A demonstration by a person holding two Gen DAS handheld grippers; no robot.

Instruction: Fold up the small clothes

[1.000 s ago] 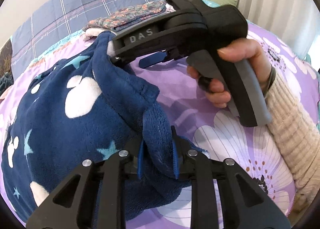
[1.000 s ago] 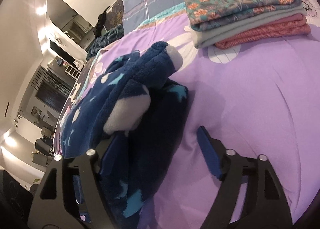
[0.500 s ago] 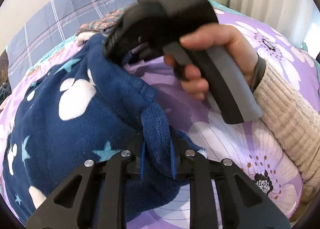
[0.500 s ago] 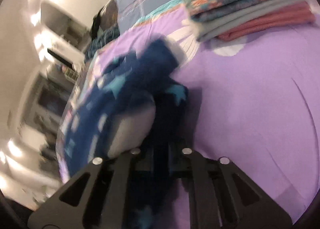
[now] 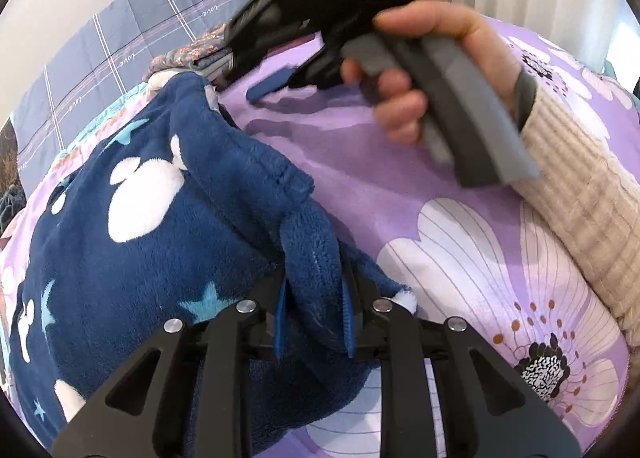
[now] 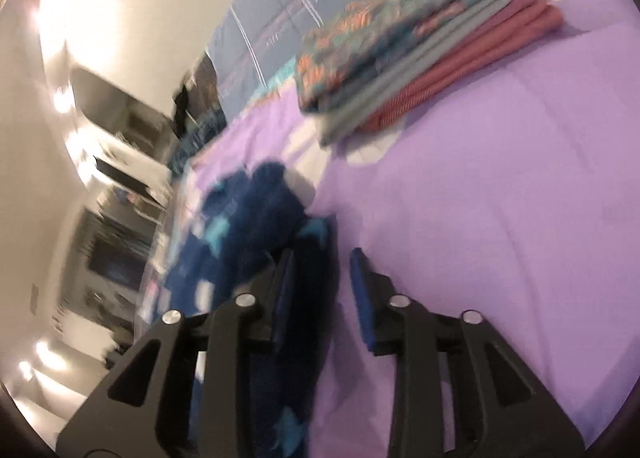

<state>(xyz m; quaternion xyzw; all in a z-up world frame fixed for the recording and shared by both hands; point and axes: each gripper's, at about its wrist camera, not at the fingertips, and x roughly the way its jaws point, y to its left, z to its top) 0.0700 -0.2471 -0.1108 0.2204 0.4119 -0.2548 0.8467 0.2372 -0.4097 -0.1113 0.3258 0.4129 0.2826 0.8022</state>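
Lying on the purple floral bedspread point(image 5: 400, 177), a navy fleece garment point(image 5: 140, 238) is stretching lengthwise away toward the pillows. The left gripper point(image 5: 314, 318) is clamping its near edge, anchoring it for folding, while the right gripper point(image 6: 322, 298) is opening, its pads clear of the fleece.

A: Fleece garment point(image 5: 132, 242) – navy w/ white mouse-head shapes & light-blue stars. Bed cover point(image 5: 384, 185)?

B: Lilac, big white flowers w/ dark speckled centres. Folded stack point(image 6: 404, 57): teal floral w/ orange on top, grey-green mid, pink-red stripe at bottom.

A: Pillow point(image 5: 120, 45) – slate blue, white & pink grid lines. Sleeve point(image 5: 592, 209) – cream rib knit.
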